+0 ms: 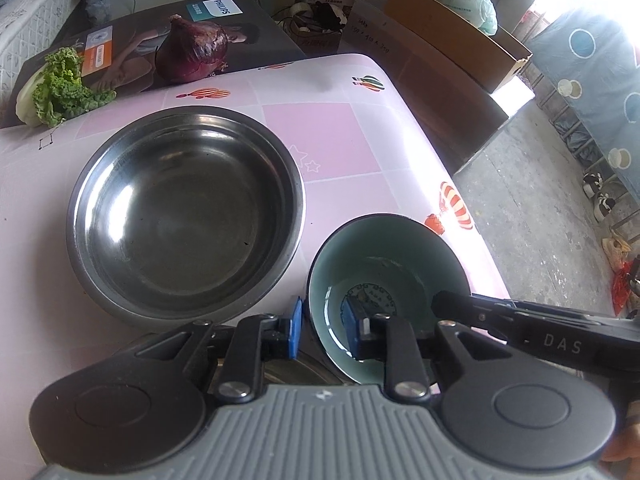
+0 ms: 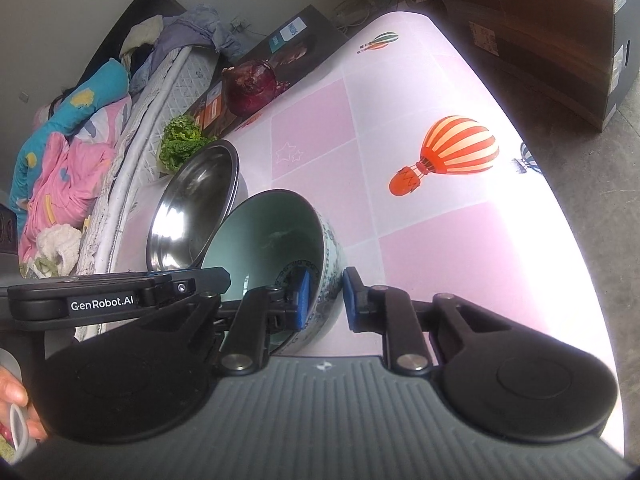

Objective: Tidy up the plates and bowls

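A ceramic bowl with a pale teal inside and a patterned outside stands on the pink table, just right of a large steel bowl. My left gripper straddles the ceramic bowl's left rim, one blue pad outside and one inside, shut on the wall. My right gripper is shut on the opposite rim in the same way. In the left wrist view one of the right gripper's fingers reaches in at that rim. In the right wrist view the left gripper's finger shows.
A red onion and a leafy green vegetable lie on a flat printed box at the table's far side. The table's edge drops to a concrete floor on the right, with cardboard boxes beyond. A bed with bedding runs along the left.
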A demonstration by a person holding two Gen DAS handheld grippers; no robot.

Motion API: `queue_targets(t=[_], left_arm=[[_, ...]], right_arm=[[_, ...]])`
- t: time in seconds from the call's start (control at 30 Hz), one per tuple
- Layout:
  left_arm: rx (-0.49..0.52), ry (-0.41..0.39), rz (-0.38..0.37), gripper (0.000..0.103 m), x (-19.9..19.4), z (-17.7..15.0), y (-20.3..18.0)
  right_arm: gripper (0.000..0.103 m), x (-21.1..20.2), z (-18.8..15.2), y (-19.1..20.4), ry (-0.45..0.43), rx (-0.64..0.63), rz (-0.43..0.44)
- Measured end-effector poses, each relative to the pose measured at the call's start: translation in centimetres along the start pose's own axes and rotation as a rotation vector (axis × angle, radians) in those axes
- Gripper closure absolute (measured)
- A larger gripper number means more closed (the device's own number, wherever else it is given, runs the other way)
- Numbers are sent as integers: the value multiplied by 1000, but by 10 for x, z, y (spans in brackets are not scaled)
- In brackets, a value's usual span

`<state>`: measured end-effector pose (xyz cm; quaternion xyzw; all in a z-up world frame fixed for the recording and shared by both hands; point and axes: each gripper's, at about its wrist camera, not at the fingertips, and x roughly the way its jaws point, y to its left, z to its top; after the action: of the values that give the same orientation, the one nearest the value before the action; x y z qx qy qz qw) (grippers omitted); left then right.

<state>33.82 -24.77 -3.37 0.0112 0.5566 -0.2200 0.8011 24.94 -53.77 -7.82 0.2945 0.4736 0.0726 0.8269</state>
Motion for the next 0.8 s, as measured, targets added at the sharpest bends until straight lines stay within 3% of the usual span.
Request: queue_targets(t=[0.43,0.6,0.8], left_arm=[[12,23,-76,80,6,0,-6],[42,18,-30,90,10,2,-9],[78,35,12,90,21,7,-17]], right_arm=[[89,-1,15,-21,-14,33,9],[86,-2,13,-29,-9,62,41],[84,2,12,-29,1,73,38]])
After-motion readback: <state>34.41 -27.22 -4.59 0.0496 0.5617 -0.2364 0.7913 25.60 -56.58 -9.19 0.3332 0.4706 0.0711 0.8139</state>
